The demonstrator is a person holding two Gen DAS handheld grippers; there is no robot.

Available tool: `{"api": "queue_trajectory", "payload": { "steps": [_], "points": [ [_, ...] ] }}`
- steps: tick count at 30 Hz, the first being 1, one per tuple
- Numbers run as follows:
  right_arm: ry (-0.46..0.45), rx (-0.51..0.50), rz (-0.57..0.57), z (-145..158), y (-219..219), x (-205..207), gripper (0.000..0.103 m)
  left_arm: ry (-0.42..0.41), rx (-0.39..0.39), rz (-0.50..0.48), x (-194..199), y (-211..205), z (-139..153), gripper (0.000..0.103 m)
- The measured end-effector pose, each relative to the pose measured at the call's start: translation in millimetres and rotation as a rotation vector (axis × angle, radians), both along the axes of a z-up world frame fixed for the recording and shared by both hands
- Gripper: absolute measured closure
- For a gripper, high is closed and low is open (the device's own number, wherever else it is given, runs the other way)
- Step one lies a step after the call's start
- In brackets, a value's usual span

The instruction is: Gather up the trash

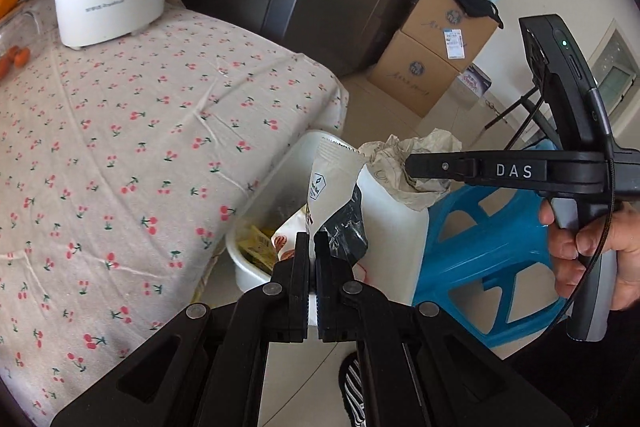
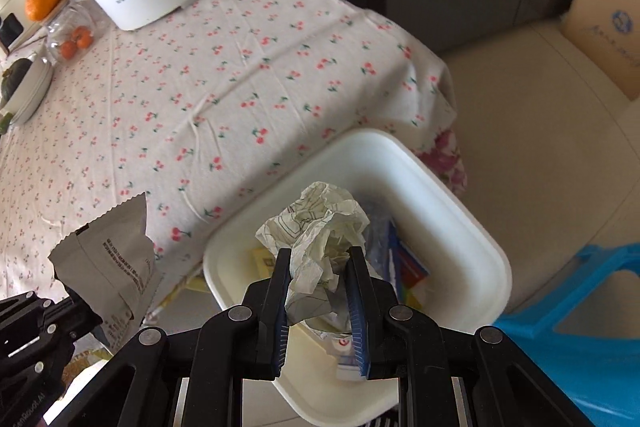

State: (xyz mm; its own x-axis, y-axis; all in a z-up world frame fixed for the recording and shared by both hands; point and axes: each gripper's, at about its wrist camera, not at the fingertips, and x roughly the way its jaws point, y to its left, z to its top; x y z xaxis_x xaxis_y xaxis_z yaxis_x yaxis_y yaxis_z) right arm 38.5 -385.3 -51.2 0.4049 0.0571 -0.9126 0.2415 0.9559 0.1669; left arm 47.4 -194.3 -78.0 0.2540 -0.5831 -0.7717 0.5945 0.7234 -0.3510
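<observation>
Crumpled paper (image 2: 320, 227) pinched in my right gripper (image 2: 320, 251), right above the white bin (image 2: 472, 227). Empty snack packet (image 1: 332, 183) clamped in my left gripper (image 1: 312, 243), at the bin's rim beside the desk (image 1: 140, 131). Drop step: next, spread both over the bin.
</observation>
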Motion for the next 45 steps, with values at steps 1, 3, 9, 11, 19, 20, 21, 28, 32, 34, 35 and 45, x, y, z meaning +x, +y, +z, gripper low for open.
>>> {"api": "queue_trajectory", "payload": {
  "steps": [1,3,9,11,19,20,21,28,32,34,35,45],
  "points": [
    [0.003,-0.012,-0.007,-1,-3,0,0.081,0.004,0.003,-0.007,-1,-7,-4,0.101],
    [0.010,-0.048,-0.017,-4,-9,0,0.081,0.017,0.011,-0.018,2,-19,-13,0.101],
    [0.041,-0.038,-0.067,-13,-32,-3,0.081,0.049,0.042,-0.028,14,-36,-42,0.101],
    [0.044,-0.046,-0.080,-14,-38,-5,0.081,0.058,0.049,-0.025,18,-37,-49,0.101],
    [0.059,-0.050,-0.107,-17,-46,-9,0.079,0.058,0.077,-0.016,25,-36,-53,0.082],
    [0.058,-0.044,-0.112,-17,-48,-10,0.077,0.047,0.086,-0.007,24,-33,-51,0.066],
    [0.055,-0.041,-0.120,-17,-49,-12,0.075,0.036,0.091,0.001,23,-30,-47,0.057],
    [0.020,-0.022,-0.172,-4,-55,-19,0.048,0.012,0.126,0.091,13,26,-19,0.022],
    [-0.039,-0.031,-0.160,19,-43,-27,0.034,0.029,0.126,0.192,5,72,1,0.015],
    [-0.074,-0.038,-0.140,34,-32,-33,0.030,0.016,0.131,0.240,-1,91,14,0.012],
    [-0.095,-0.047,-0.127,42,-26,-37,0.027,-0.001,0.146,0.259,-5,98,21,0.010],
    [-0.269,-0.171,-0.023,82,59,-85,0.013,-0.179,0.240,0.438,-48,150,75,0.008]
  ]
}}
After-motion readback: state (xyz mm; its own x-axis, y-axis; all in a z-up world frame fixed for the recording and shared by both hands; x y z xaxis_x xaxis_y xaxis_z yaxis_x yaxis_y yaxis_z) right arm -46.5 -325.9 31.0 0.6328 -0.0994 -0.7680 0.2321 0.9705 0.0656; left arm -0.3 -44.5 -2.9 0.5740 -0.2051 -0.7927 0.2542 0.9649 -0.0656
